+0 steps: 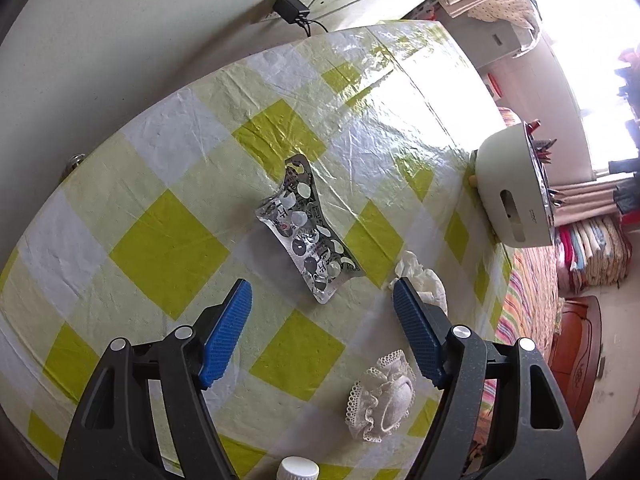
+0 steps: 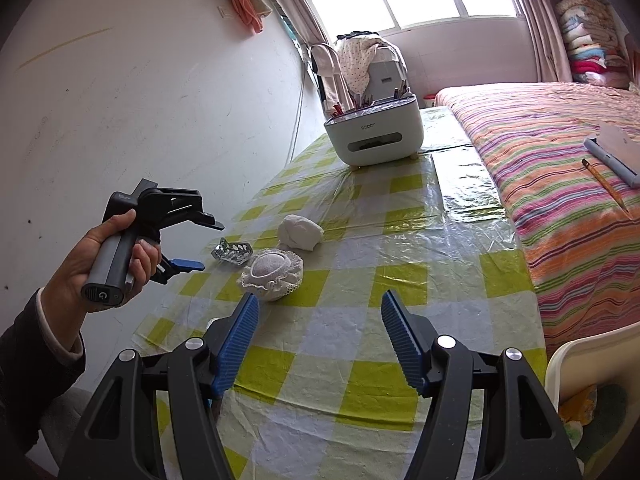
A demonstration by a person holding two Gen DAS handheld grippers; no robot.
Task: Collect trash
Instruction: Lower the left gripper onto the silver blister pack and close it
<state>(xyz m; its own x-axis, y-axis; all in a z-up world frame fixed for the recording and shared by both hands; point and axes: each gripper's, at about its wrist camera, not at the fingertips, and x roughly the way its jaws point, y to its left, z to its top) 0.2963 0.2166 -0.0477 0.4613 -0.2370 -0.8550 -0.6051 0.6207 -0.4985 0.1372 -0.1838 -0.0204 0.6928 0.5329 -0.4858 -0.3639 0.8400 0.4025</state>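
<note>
Checked yellow tablecloth (image 1: 168,252) fills your left wrist view: your left gripper (image 1: 322,306) gapes wide above it, the empty blister pack (image 1: 308,232) lying just ahead between its fingers, a crumpled tissue (image 1: 420,276) beside the right finger. From the right wrist, your right gripper (image 2: 318,320) also hangs wide, holding nothing, well short of the pack.

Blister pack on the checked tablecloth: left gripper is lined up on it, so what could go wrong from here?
1. The blister pack lies nearly flat on glossy plastic sheeting, so the open left gripper may skid over it or pinch the sheeting.
2. The crumpled tissue sits right beside the right-hand finger and could be caught or pushed toward the table's edge.
3. The lace-trimmed cloth item lies close under the gripper and might be nudged.
</note>
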